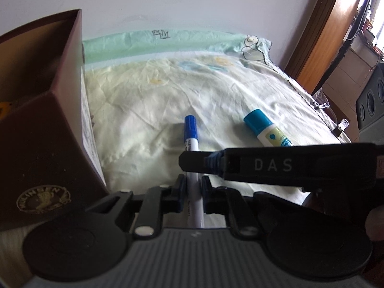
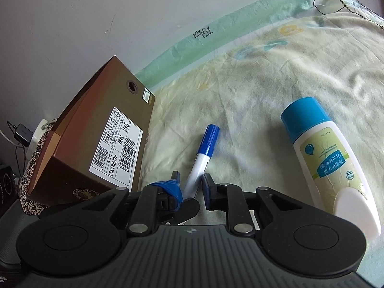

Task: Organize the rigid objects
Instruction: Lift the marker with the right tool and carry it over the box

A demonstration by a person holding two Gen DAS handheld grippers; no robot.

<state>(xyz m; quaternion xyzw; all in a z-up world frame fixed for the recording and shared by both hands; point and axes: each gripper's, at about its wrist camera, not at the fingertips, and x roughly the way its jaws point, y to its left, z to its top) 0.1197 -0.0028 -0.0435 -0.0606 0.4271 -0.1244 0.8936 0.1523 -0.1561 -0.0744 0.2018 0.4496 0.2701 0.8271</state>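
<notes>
A white marker with a blue cap lies on the pale bedsheet. My left gripper has its jaws close around the marker's white barrel. My right gripper also straddles the barrel, jaws close around it; its finger crosses the left wrist view from the right. A white lotion bottle with a blue cap lies on the sheet to the right. An open brown shoebox stands to the left.
A white wall runs behind the bed. The sheet's green border lies along it. A wooden door frame and a dark speaker stand at far right. A power strip with a charger sits behind the box.
</notes>
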